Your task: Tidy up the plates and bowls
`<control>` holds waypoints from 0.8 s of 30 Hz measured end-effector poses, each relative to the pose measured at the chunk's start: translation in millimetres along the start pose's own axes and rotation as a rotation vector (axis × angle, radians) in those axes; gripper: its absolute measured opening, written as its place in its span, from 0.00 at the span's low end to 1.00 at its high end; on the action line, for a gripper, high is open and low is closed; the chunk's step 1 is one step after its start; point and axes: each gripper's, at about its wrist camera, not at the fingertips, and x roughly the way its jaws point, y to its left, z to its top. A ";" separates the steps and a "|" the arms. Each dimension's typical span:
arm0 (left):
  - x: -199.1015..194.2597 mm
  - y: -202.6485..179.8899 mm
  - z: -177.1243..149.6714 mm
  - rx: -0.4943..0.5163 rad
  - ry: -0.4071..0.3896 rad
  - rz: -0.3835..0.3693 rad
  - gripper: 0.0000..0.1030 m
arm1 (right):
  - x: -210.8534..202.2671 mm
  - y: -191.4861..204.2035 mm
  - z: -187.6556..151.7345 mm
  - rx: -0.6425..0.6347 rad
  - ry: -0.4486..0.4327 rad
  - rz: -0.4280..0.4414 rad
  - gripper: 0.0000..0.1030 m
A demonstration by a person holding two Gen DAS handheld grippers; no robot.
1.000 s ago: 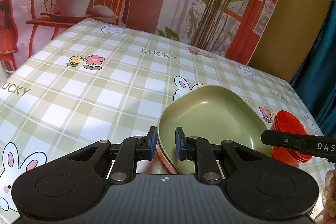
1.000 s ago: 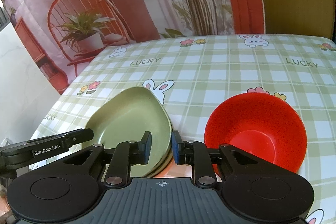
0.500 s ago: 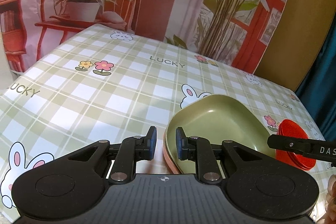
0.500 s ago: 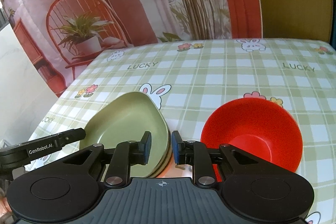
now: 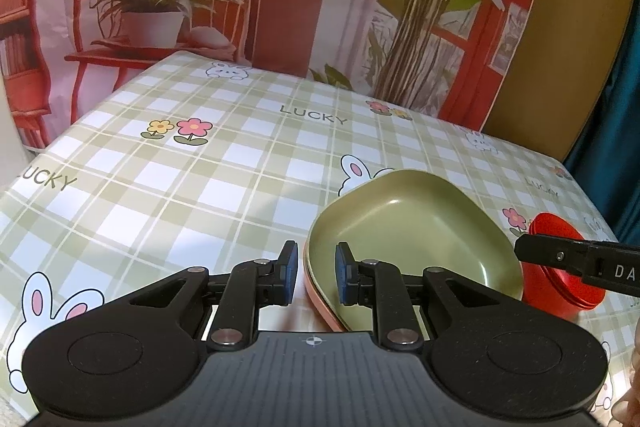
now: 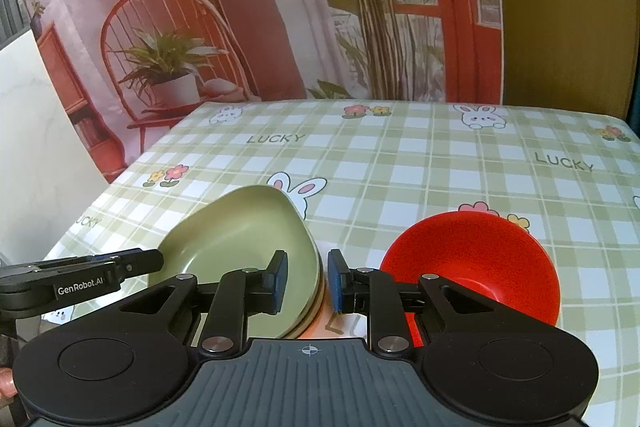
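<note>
My left fingers [image 5: 313, 277] and right fingers [image 6: 307, 281] stand nearly together, holding nothing. The stacked plates [image 6: 240, 243] sit between them on the tabletop [image 6: 400, 163]; the nested red bowls [image 6: 476, 259] sit right of the plates, grouped by kind.

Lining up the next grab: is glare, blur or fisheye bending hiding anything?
Left wrist view: sharp, soft sheen on the tablecloth, edges bowed, green plate clear. Right wrist view: sharp, no glare on the red bowl, only the rim corners go dark.
</note>
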 end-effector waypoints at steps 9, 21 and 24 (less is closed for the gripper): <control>-0.4 -0.5 2.5 0.017 -0.002 0.009 0.20 | -8.4 -6.6 7.9 -0.047 -0.060 -0.029 0.21; -2.5 -14.9 16.9 0.071 -0.005 0.007 0.20 | -12.5 -62.0 23.6 0.038 -0.109 -0.061 0.21; -0.7 -22.0 23.0 0.082 0.003 0.001 0.20 | -12.1 -77.4 25.2 0.064 -0.118 -0.067 0.21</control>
